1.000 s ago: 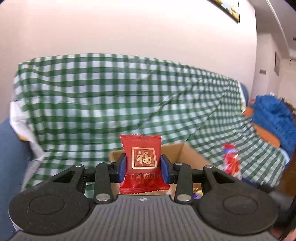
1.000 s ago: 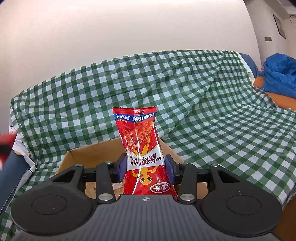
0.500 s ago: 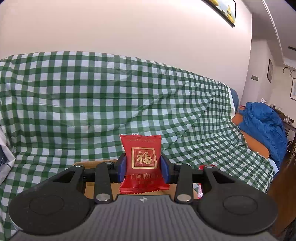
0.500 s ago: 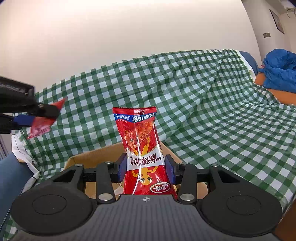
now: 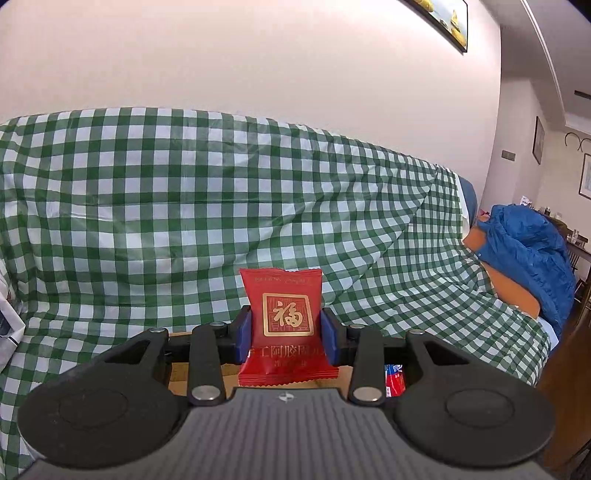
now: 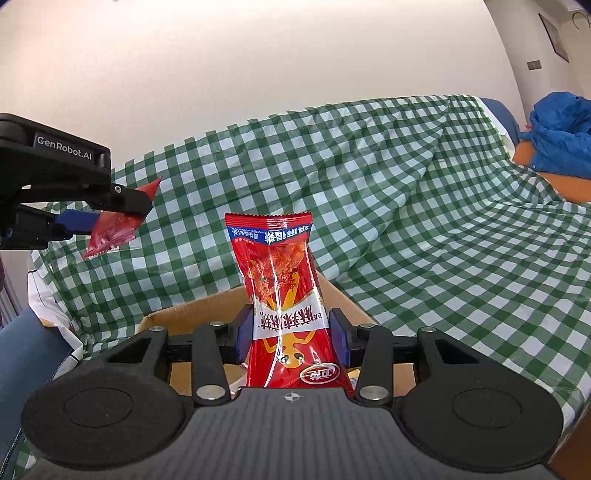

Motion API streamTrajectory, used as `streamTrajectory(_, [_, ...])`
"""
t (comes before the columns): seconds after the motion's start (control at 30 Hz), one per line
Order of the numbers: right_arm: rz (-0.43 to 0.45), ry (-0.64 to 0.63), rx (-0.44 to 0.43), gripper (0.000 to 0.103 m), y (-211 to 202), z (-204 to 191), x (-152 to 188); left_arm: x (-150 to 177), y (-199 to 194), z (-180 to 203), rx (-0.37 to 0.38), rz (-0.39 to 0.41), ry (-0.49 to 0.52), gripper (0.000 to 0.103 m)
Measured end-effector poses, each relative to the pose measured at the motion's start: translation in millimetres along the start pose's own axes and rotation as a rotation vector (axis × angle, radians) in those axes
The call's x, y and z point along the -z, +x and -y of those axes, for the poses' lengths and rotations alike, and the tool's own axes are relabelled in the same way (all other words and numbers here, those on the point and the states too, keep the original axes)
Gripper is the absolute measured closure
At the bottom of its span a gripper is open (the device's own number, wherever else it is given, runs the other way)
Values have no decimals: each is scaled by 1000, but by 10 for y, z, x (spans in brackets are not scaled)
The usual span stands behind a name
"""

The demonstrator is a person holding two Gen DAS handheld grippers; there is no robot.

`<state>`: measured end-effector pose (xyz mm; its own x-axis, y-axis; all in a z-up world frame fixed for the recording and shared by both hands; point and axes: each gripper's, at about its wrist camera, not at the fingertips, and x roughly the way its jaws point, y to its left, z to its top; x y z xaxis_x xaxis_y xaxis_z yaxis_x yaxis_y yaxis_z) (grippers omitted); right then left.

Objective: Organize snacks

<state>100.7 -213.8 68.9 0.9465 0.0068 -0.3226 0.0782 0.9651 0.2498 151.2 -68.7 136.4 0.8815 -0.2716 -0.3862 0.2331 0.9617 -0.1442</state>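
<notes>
My left gripper [image 5: 286, 334] is shut on a small red packet with a gold square emblem [image 5: 282, 317], held upright in the air above the cardboard box [image 5: 184, 373]. My right gripper [image 6: 291, 338] is shut on a tall red snack bag [image 6: 280, 295], upright over the open cardboard box [image 6: 199, 310]. In the right wrist view the left gripper [image 6: 110, 218] shows at the upper left with its red packet [image 6: 110, 230]. A bit of another red and blue wrapper [image 5: 394, 380] shows low in the left wrist view.
A sofa draped in green and white checked cloth [image 5: 184, 206] fills the background of both views. A blue jacket [image 5: 528, 254] lies on an orange cushion [image 5: 513, 291] at the right end. A framed picture [image 5: 443, 18] hangs on the wall.
The left gripper has risen and swung right with its packet, now appearing at the upper left of the right wrist view. The right gripper has kept its bag over the box, shifting only slightly.
</notes>
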Motion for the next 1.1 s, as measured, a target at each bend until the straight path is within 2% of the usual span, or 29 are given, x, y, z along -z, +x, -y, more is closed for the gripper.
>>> streamTrajectory(0.37, [0, 0, 3, 58, -15, 0, 4, -54, -5, -21, 31, 4, -10, 58])
streamTrajectory(0.43, [-11, -9, 9, 53, 17, -20, 14, -57, -24, -47, 33, -5, -24, 42])
streamTrajectory(0.47, [-23, -21, 17, 44, 42, -47, 21, -53, -56, -68, 26, 1, -31, 26])
streamTrajectory(0.5, [-27, -30, 24, 24, 49, -66, 24, -43, -103, -90, 22, 15, -33, 23])
streamTrajectory(0.57, [-11, -45, 16, 13, 20, -93, 19, -13, -214, -136, 27, 30, -32, 23])
streamTrajectory(0.67, [-14, -58, 6, 12, 4, -110, 19, 74, -430, -207, 23, 54, -33, 23])
streamTrajectory(0.8, [-12, -76, 16, 5, -57, -115, 20, 277, -775, -304, -31, 90, -19, 20])
streamTrajectory(0.9, [-11, -91, 28, 1, -141, -114, -2, 476, -987, -409, -40, 65, -38, 19])
streamTrajectory(1.03, [-36, -99, 49, 1, -281, -63, -70, 811, -1178, -536, -27, 10, -56, 18])
streamTrajectory(1.07, [-48, -98, 56, 1, -320, -36, -85, 915, -1206, -560, -17, -6, -68, 15])
streamTrajectory(1.1, [-66, -101, 66, 1, -362, -13, -108, 1014, -1223, -583, -16, -20, -82, 7])
